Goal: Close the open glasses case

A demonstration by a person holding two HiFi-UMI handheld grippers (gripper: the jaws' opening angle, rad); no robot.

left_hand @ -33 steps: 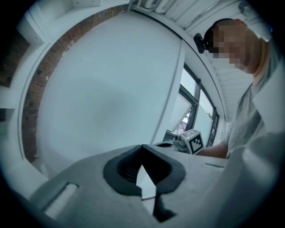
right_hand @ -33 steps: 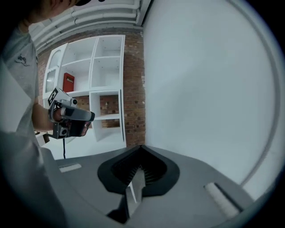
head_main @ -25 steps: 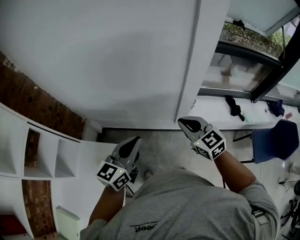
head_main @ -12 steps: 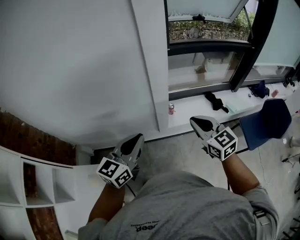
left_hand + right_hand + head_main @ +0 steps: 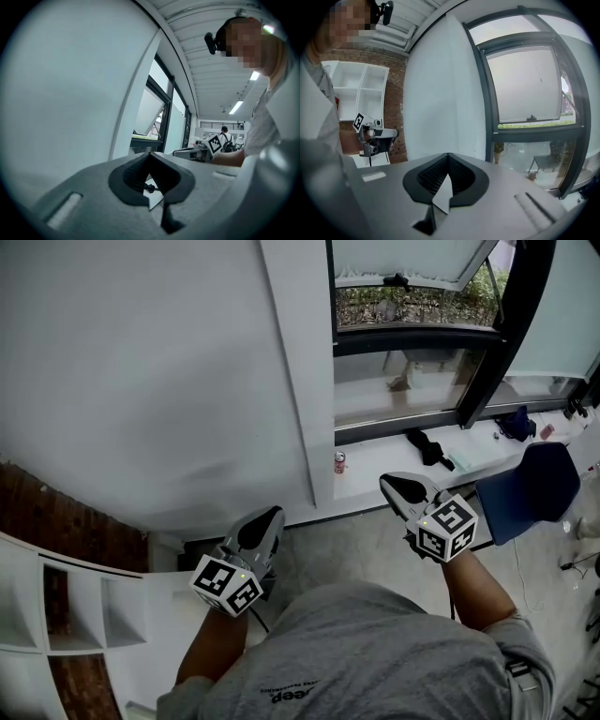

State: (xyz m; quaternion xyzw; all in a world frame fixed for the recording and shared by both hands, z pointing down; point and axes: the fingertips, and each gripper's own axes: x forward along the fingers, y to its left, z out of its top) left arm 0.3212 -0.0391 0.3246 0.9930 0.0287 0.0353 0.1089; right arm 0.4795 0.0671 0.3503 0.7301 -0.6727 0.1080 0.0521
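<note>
The person is holding both tools up in the air, facing a white wall (image 5: 141,362) and a window (image 5: 403,381). The left gripper (image 5: 270,515) is closing its jaws tight on nothing. The right gripper (image 5: 387,483) is doing the same. A small red can (image 5: 339,462) is standing at the left end of the window ledge (image 5: 394,470). The glasses case is not showing in any view.

The person wears a grey short-sleeved shirt (image 5: 375,652) with small dark lettering (image 5: 286,695) printed on it. The left claw (image 5: 266,521) and the right claw (image 5: 392,484) are pale grey moulded shells lined with black ribbed pads (image 5: 131,176). The left cube (image 5: 228,584) and the right cube (image 5: 448,527) bear black-and-white square markers, each with a small lit dot.
</note>
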